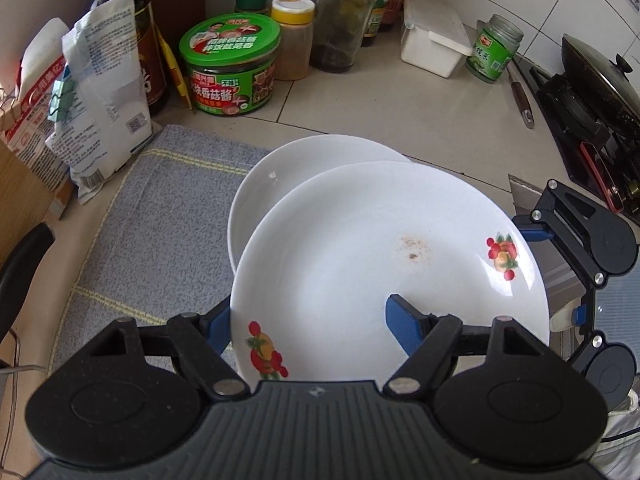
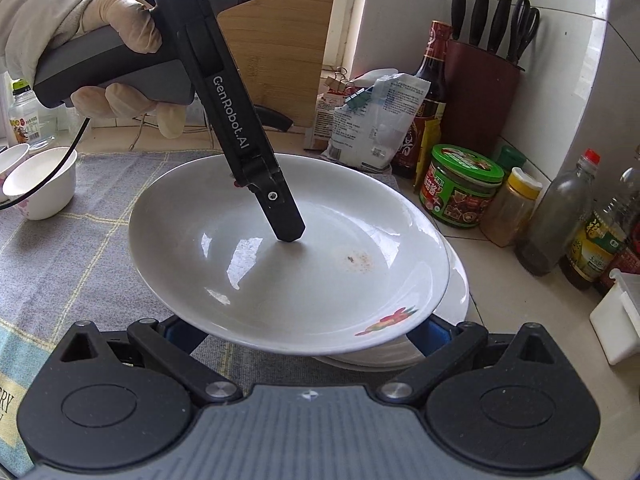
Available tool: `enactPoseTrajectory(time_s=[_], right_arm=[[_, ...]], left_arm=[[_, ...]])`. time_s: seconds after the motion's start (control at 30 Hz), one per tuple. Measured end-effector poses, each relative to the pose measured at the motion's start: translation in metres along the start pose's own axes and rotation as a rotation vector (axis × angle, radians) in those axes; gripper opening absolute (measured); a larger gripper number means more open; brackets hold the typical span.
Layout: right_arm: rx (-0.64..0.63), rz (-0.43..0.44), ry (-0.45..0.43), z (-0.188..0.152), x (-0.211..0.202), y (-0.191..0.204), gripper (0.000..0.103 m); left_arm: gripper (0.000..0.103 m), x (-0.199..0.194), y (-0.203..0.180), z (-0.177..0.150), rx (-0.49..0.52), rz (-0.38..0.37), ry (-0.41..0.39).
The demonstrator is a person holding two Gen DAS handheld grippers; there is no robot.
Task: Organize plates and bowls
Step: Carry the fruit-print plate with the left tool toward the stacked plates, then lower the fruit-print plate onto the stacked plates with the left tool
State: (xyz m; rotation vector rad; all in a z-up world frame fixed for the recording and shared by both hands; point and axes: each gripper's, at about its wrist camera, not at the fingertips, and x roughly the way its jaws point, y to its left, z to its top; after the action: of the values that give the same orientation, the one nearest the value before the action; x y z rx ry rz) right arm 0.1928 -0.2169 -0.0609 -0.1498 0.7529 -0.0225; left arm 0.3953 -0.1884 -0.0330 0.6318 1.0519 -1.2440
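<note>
Gripping the near rim of the white round ceramic plate with red fruit decals (image 1: pixel 384 256), the left gripper (image 1: pixel 308 326) has 1 blue finger under the rim and 1 on the plate's inner face, so it is clamped on that plate. From the opposite side the right gripper (image 2: pixel 308 330) has its blue fingers spread wide below the same plate's rim; they look parted and touch nothing that I can make out. This plate sits tilted over a second plain white plate (image 1: pixel 320 152), which lies on the grey checked cloth (image 1: pixel 140 232) near the counter's middle. To stack well, I judge the held plate should be levelled, centred over the lower one and eased down before the clamp lets go, with the right gripper steadying the far rim. A brown food speck marks the held plate's centre. 2 small white bowls (image 2: pixel 40 184) wait at the cloth's left edge. Behind, a green-lidded jar (image 1: pixel 232 64) carries Chinese print reading roughly mushroom sauce, and the left tool's black body (image 2: pixel 224 92) reads "GenRobot.AI" and "Data Acquisition System".
</note>
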Motion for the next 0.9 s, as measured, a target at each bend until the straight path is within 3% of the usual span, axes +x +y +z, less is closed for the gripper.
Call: enactPoseTrajectory(time_s=[0.33, 0.9], right_arm=[[0.046, -0.07, 0.04, -0.014, -0.004, -0.023, 0.103], [0.074, -0.11, 0.071, -0.02, 0.001, -0.036, 0.103]], left_arm=[[0.077, 0.026, -0.015, 0.023, 0.059, -0.047, 0.004], [0.078, 0.05, -0.017, 0.042, 0.06, -0.074, 0.006]])
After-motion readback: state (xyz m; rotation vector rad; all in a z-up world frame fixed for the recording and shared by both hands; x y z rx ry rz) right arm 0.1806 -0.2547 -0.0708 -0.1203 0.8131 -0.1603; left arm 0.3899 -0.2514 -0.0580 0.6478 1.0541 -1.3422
